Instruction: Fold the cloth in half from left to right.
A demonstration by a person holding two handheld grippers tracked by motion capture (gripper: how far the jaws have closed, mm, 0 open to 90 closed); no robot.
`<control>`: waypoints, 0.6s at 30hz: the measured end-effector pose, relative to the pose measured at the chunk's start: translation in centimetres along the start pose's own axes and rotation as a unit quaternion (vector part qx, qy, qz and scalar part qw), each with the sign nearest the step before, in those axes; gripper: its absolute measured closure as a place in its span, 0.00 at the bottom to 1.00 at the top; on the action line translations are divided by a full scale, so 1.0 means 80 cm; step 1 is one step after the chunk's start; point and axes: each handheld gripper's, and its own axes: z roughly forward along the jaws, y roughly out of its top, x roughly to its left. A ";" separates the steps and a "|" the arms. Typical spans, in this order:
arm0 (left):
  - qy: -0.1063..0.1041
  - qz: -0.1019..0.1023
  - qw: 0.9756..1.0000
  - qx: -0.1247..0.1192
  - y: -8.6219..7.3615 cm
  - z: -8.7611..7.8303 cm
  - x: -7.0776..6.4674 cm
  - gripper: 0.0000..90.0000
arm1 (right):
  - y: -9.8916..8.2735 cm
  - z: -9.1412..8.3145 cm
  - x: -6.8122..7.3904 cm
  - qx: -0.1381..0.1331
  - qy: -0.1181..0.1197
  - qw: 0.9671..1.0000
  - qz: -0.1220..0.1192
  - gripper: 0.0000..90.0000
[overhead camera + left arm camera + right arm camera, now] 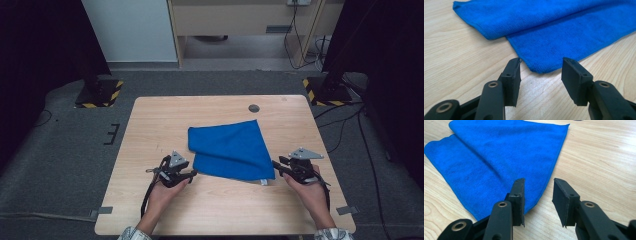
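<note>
Blue cloth [230, 149] lies folded on the wooden bench [150, 130], roughly centre, one layer over another, pointed corner toward the far right. Small white tag [263, 182] sticks out at its near right corner; any print on it is too small to read. No other writing or brand readable anywhere.

Left gripper [192, 173] sits low at the cloth's near left corner, held by the left hand [162, 195]. In the left gripper view the jaws stand apart, the cloth corner [541, 68] lies just ahead of the gap, pads not pressing on it: open, nothing gripped.

Right gripper [275, 165] held by the right hand [312, 192] at the cloth's near right corner. In the right gripper view the cloth edge [499, 170] runs under the left jaw and toward the gap, jaws parted, no pinch visible: open.

Round dark grommet [254, 108] in the bench beyond the cloth. Yellow-black striped stand bases [100, 93] on the grey floor on both sides.
</note>
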 end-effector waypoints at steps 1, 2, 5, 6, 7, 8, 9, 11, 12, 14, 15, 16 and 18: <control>0.001 0.001 1.000 0.000 0.000 0.001 0.000 0.55 | 0.000 0.000 0.000 0.001 -0.001 1.000 -0.001 0.69; 0.002 0.001 1.000 0.001 0.000 0.002 0.001 0.55 | 0.000 0.000 0.000 0.001 -0.001 1.000 0.000 0.69; 0.004 0.000 1.000 0.014 -0.003 0.009 0.001 0.55 | -0.002 0.000 -0.001 0.003 -0.002 1.000 0.000 0.69; 0.004 0.000 1.000 0.018 -0.004 0.012 0.001 0.55 | -0.002 0.000 -0.001 0.003 -0.002 1.000 0.003 0.69; 0.006 0.002 1.000 0.020 -0.004 0.013 0.000 0.55 | -0.003 0.000 -0.001 0.002 -0.001 1.000 0.002 0.69; 0.007 0.004 1.000 0.021 -0.005 0.015 0.000 0.55 | -0.003 0.000 0.000 0.003 0.000 1.000 0.001 0.69; 0.008 0.005 1.000 0.023 -0.005 0.016 0.000 0.55 | -0.003 0.000 0.000 0.002 0.001 1.000 0.000 0.69; 0.010 0.006 1.000 0.023 -0.005 0.019 -0.001 0.55 | -0.003 0.000 0.001 0.002 0.001 1.000 0.002 0.68; 0.011 0.008 1.000 0.025 -0.005 0.021 -0.001 0.55 | -0.003 0.001 0.001 0.003 0.002 1.000 0.002 0.68; 0.015 0.007 1.000 0.022 -0.004 0.023 0.000 0.55 | -0.003 0.000 0.003 0.007 0.005 1.000 0.003 0.68; 0.016 0.004 1.000 0.021 -0.004 0.023 0.000 0.55 | -0.003 0.000 0.003 0.007 0.005 1.000 0.003 0.68; 0.017 0.007 1.000 0.021 -0.003 0.024 0.001 0.55 | -0.003 0.000 0.003 0.006 0.006 1.000 0.002 0.67; 0.018 0.011 1.000 0.021 -0.002 0.026 0.000 0.56 | -0.003 0.000 0.004 0.002 0.007 1.000 -0.001 0.67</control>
